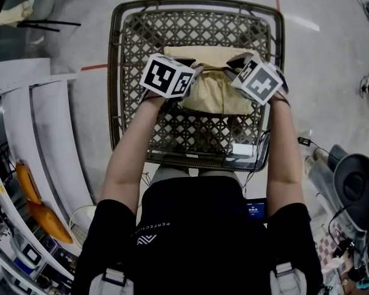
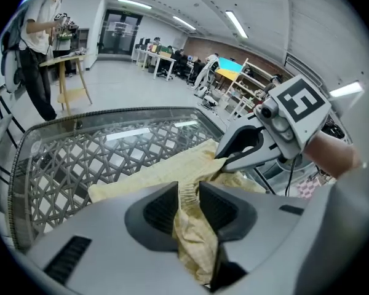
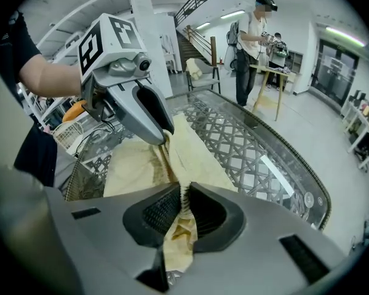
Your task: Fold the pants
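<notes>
Pale yellow pants lie partly folded on a wicker lattice table with a glass top. My left gripper is shut on a bunched edge of the pants, which fills the gap between its jaws. My right gripper is shut on a thin pleated edge of the same pants, pinched between its jaws. Both grippers stand close together over the middle of the table, pointing steeply down. In each gripper view the other gripper shows: the right and the left, each with cloth at its tips.
White shelving with orange items runs along the left. Cables and grey gear lie on the floor at the right. A person stands by a wooden stand beyond the table's raised rim.
</notes>
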The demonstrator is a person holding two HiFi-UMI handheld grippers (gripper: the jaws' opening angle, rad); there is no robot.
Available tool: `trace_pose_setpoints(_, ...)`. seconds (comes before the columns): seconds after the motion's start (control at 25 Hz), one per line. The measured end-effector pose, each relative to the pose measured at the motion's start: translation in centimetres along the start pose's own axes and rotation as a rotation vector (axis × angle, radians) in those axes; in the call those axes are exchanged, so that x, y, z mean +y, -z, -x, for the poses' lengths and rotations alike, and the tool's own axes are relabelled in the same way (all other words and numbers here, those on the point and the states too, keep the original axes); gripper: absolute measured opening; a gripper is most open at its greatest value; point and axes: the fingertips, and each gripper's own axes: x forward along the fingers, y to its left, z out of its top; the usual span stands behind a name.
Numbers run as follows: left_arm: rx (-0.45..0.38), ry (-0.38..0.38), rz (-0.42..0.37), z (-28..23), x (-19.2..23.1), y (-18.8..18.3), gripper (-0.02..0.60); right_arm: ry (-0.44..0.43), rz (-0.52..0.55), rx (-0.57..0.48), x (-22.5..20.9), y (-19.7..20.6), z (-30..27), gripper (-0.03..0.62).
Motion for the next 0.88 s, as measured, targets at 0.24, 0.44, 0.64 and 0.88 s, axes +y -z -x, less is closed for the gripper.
trace_pose_setpoints(0.24,-0.031,-0.063,0.011,0.2,1.1,-1.0,0.121,0.056,-0.042,-0.042,-1.1,-0.7,0.2,0.06)
trace_pose_setpoints(0.44,-0.098,-0.194,-0.002,1.4,3.2,-2.1,0.102,0.153,-0.097,-0.123,-3.1,-1.4,1.6,0.061)
trace_pose_setpoints(0.64,-0.134,-0.234,-0.001,2.6,4.1,-3.0,0.028,0.218,-0.114,-0.155,-4.5,-1.3,2.9,0.06)
trace_pose_setpoints(0.88,-0.111,-0.078,-0.034,2.4,0.4,-2.4,0.015,0.137,-0.066,-0.18,-2.0,-1.5,3.7,0.06)
